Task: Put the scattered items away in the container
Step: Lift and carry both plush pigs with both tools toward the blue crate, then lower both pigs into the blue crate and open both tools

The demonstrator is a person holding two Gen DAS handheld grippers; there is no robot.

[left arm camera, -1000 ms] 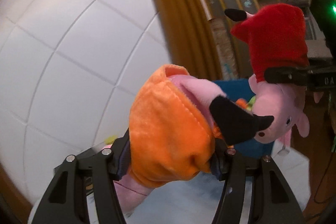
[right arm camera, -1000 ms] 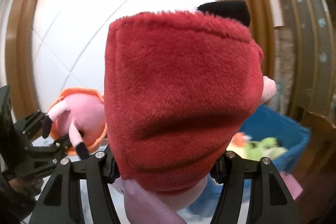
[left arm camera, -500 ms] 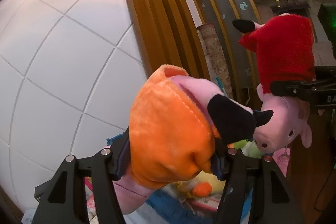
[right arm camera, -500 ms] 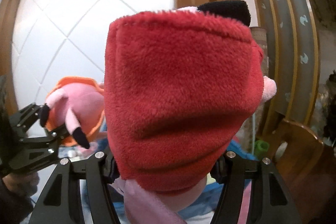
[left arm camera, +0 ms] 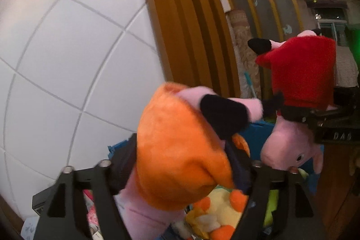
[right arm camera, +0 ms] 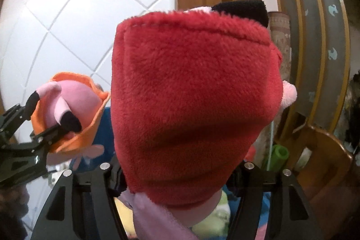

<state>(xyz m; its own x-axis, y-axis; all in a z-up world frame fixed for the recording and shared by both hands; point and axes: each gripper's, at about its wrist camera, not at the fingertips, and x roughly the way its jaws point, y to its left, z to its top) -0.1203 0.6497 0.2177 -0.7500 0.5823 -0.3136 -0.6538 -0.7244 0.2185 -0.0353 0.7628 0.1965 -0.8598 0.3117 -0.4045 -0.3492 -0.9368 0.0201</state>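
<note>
Left gripper (left arm camera: 180, 159) jaws just opened, loose around orange-dressed pig (left arm camera: 171, 127). Right gripper (right arm camera: 176, 173) just easing open, pads touching red-dressed pig (right arm camera: 195, 93). Spread both wide over blue bin (left arm camera: 256, 134) below the fingertips, then lift clear.

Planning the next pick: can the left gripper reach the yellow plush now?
Probably not yet: the orange-dressed pig plush sits between the left gripper's jaws, which have just been opening, blocking the yellow plush below.
</note>
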